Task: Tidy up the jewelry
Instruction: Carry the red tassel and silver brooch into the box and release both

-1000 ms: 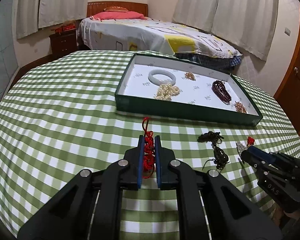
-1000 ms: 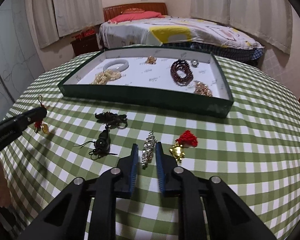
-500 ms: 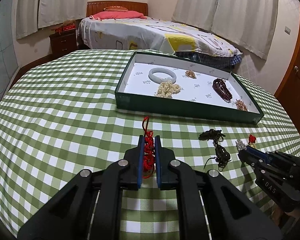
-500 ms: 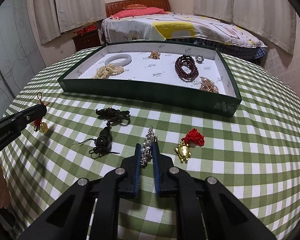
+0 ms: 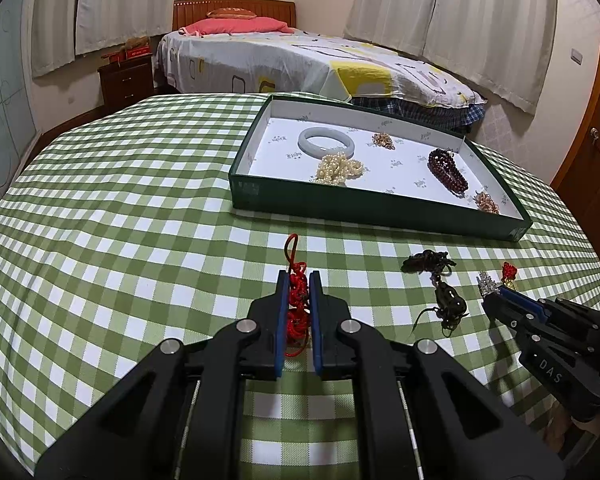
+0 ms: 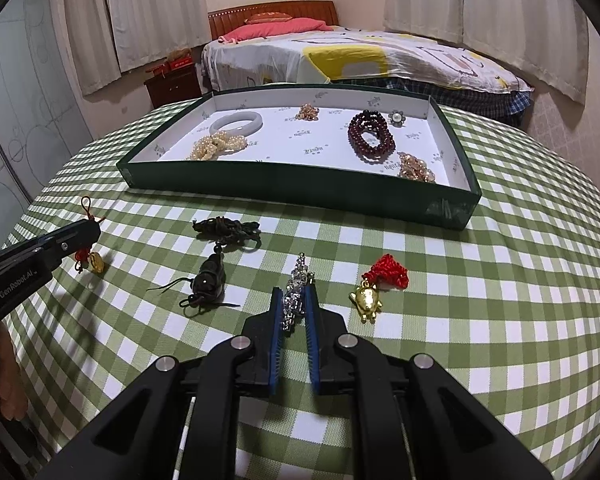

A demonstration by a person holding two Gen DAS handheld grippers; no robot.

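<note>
My left gripper [image 5: 299, 280] is shut on a red knotted cord charm [image 5: 297, 300], whose loop sticks out ahead and whose gold pendant [image 6: 96, 263] hangs below the fingers in the right wrist view. My right gripper [image 6: 295, 294] is shut on a silver rhinestone piece [image 6: 296, 300] just above the green checked tablecloth. A green tray [image 5: 340, 204] with a white floor stands farther back. It holds a jade bangle [image 5: 326, 142], pearls [image 5: 339, 168], dark red beads [image 6: 370, 136] and small gold pieces.
On the cloth between the grippers lies a dark corded pendant [image 6: 210, 276]. A gold turtle charm with a red knot [image 6: 368, 298] lies right of my right gripper. A bed [image 5: 300, 60] and a nightstand [image 5: 126, 80] stand beyond the round table's far edge.
The right gripper's fingers closed on the silver piece and lifted it slightly off the cloth. The left gripper kept its hold on the red charm without moving.
</note>
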